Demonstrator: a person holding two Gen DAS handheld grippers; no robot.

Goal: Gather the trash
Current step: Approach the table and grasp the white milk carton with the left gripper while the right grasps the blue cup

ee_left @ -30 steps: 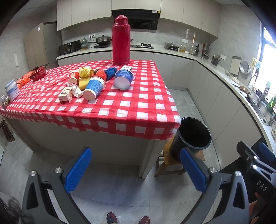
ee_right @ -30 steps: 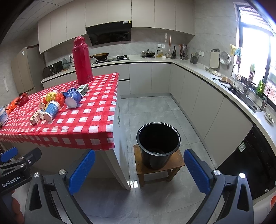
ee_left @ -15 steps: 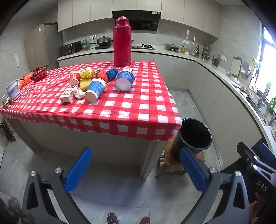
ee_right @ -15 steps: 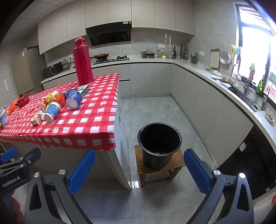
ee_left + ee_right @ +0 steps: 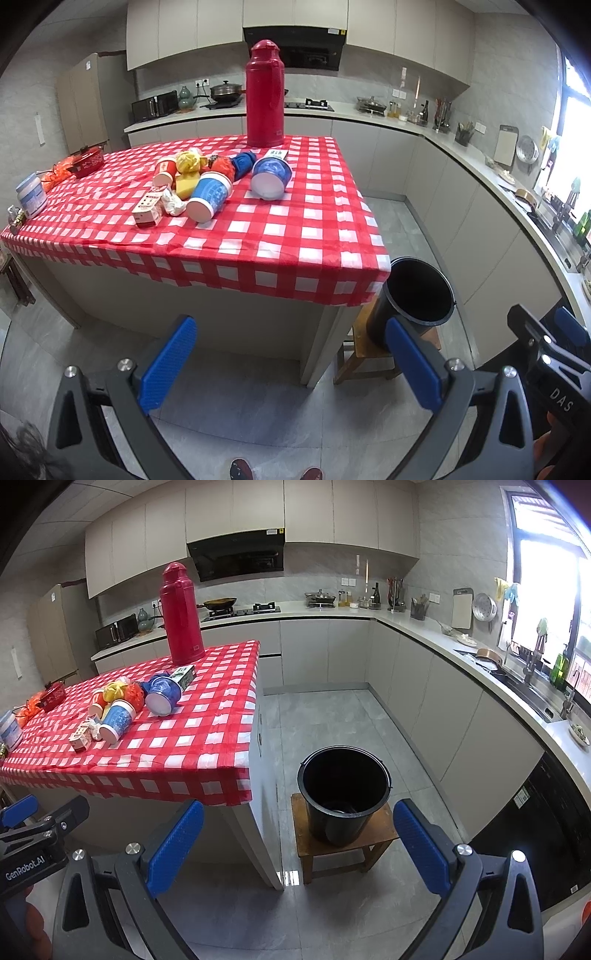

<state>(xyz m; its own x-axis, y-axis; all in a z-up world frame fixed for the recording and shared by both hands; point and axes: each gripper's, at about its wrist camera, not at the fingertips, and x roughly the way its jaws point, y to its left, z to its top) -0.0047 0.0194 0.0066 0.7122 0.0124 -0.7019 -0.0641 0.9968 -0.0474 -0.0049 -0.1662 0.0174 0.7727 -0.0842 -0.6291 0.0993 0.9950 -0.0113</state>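
My left gripper point(image 5: 288, 350) and right gripper point(image 5: 299, 842): jaws wide, empty. Trash point(image 5: 207, 181) heaped mid-worktop point(image 5: 295, 236), bin point(image 5: 343, 794) beside. Risk: cups roll off when nudged.

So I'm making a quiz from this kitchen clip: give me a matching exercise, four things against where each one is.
Things:
1. red thermos
2. black bucket
3. blue cup
4. white jar

Places:
A. on the wooden stool
B. lying on its side in the trash pile
C. upright at the table's far edge
D. near the table's left edge

Pairs: 1-C, 2-A, 3-B, 4-D
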